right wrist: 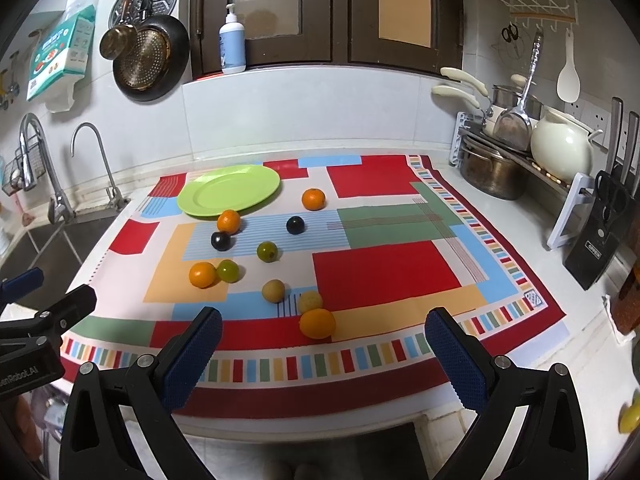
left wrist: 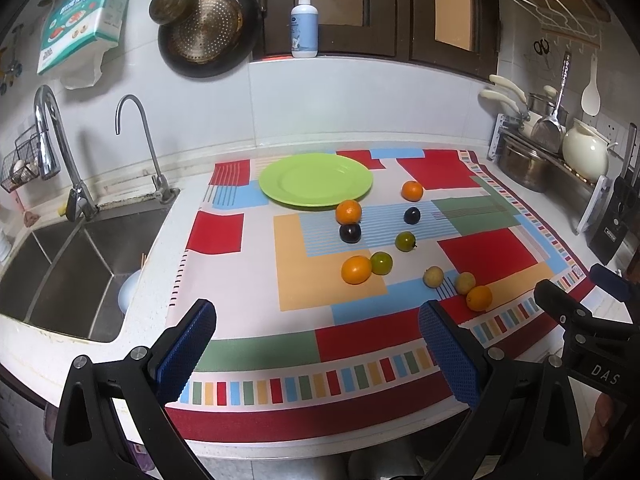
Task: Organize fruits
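Fingers of both the left gripper (left wrist: 316,344) and right gripper (right wrist: 324,348) spread empty at the counter's front edge; the nearest orange (right wrist: 317,323) lies straight ahead of the right, far nearer than the green plate (right wrist: 229,189).

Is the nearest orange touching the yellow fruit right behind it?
Touching. In the right wrist view the orange overlaps the yellow fruit with no gap.

Left tool (left wrist: 316,344): black plastic frame, blue dimpled pads (left wrist: 186,350), silver round screws at the pivots. Right tool (right wrist: 324,354): same build, white lettering on its body.
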### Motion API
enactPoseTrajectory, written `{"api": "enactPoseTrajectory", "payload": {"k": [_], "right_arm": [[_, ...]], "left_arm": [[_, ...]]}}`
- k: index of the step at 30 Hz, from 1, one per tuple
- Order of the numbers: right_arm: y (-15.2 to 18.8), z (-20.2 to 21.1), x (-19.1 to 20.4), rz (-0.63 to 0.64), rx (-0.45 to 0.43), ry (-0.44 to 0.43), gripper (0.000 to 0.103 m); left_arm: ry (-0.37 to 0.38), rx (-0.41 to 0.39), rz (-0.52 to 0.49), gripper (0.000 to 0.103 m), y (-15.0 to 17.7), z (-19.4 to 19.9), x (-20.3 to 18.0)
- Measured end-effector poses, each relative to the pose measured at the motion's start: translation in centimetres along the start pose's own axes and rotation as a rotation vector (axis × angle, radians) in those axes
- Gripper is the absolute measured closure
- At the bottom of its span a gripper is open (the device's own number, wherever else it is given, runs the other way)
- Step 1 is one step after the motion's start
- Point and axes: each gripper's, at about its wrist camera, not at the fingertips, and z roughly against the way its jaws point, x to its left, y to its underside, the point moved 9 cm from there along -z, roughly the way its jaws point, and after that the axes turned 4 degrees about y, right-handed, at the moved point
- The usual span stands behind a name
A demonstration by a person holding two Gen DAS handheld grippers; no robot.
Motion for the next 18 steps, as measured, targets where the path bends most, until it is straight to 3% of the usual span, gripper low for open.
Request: {"api": "enactPoseTrajectory", "payload": {"k": [18], "right_arm": [[-0.14,0.03,0.06,0.005,-0.002,0.007,0.000]], "left_arm": [[0.000,-0.005,-0.001,0.000,-0.19,0.06,0.45]]}}
